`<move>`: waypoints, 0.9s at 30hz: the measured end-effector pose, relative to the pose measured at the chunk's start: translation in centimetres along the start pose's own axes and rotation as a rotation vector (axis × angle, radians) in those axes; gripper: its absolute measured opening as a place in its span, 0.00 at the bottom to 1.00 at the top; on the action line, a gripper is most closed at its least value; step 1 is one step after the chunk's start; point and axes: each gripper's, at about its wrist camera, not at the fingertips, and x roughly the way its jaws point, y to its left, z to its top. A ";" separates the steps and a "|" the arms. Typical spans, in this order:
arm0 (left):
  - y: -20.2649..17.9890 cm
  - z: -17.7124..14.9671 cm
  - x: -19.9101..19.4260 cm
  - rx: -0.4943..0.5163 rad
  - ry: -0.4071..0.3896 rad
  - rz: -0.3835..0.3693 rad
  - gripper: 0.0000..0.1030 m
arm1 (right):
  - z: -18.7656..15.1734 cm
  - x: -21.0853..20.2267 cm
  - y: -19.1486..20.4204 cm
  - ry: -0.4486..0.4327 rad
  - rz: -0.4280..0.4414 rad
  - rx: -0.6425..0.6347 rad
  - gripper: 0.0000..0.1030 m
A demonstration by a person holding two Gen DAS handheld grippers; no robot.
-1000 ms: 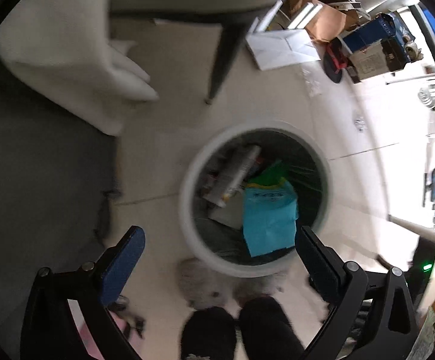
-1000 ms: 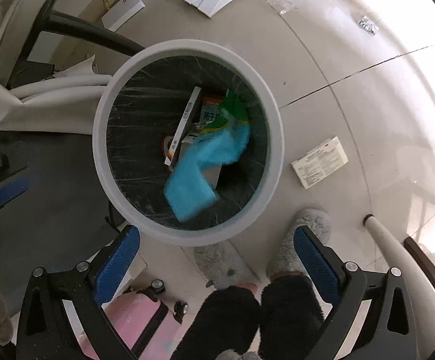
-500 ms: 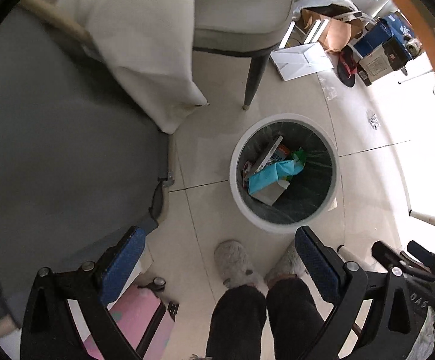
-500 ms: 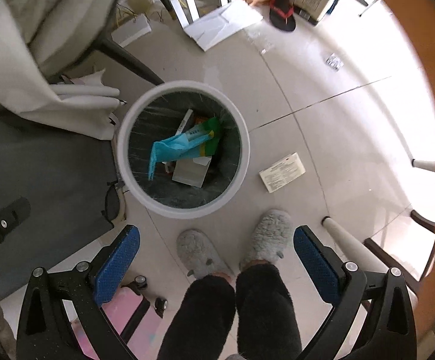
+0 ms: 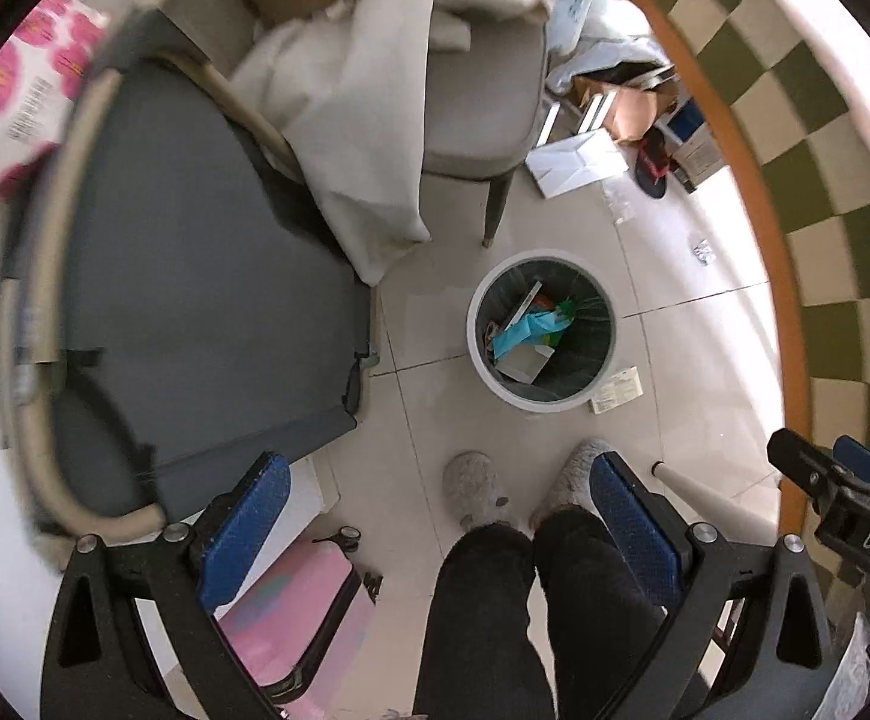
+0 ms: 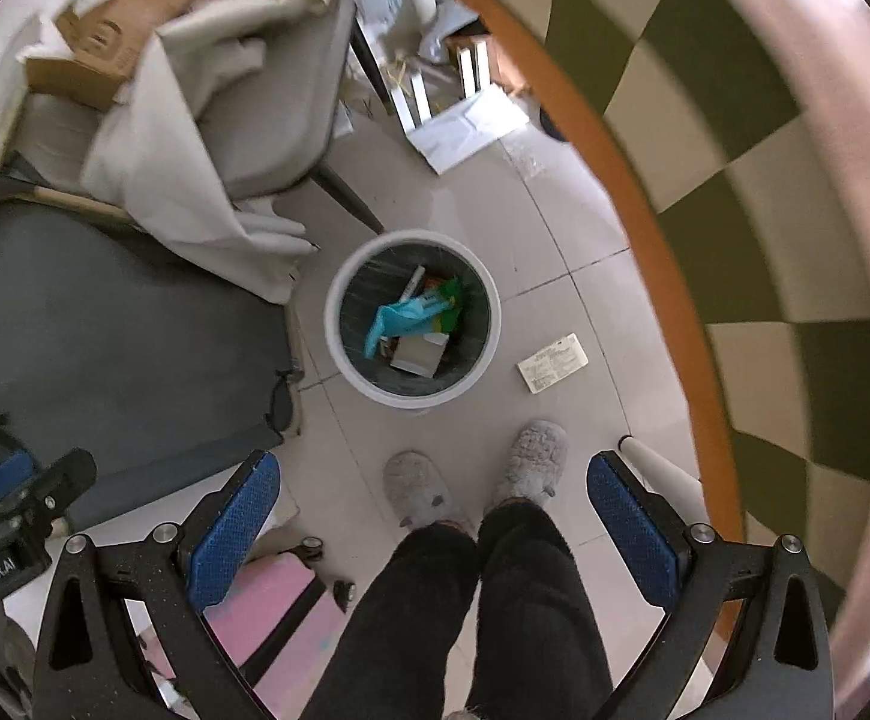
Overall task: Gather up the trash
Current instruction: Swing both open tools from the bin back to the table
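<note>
- A round white trash bin [image 6: 412,319] stood on the pale tiled floor [image 6: 561,228], holding a teal wrapper [image 6: 402,318], a green packet and a grey box.
- A printed paper slip [image 6: 552,362] lay on the tiles just beside the bin.
- Both the left gripper [image 5: 440,531] and right gripper [image 6: 429,525] were spread wide, holding nothing.
- A person's grey slippers [image 6: 531,459] stood near the bin; a grey chair [image 6: 279,108] and an orange-rimmed table edge [image 6: 633,192] framed it.

Tiled floor [image 6: 555,228]: white bin [image 6: 339,354], paper leaflet [image 6: 552,362] beside it, slippered feet [image 6: 414,489] near.
</note>
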 end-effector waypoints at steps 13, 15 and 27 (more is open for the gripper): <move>-9.1 4.2 -14.5 0.151 -0.222 0.037 0.99 | 2.4 -16.7 -7.7 -0.197 0.145 0.201 1.00; -12.6 5.3 -15.9 0.198 -0.252 0.037 0.99 | 3.6 -18.8 -12.5 -0.234 0.134 0.280 1.00; -43.7 14.3 -14.9 0.652 -0.330 0.038 1.00 | 12.0 -20.5 -43.1 -0.231 -0.133 0.566 1.00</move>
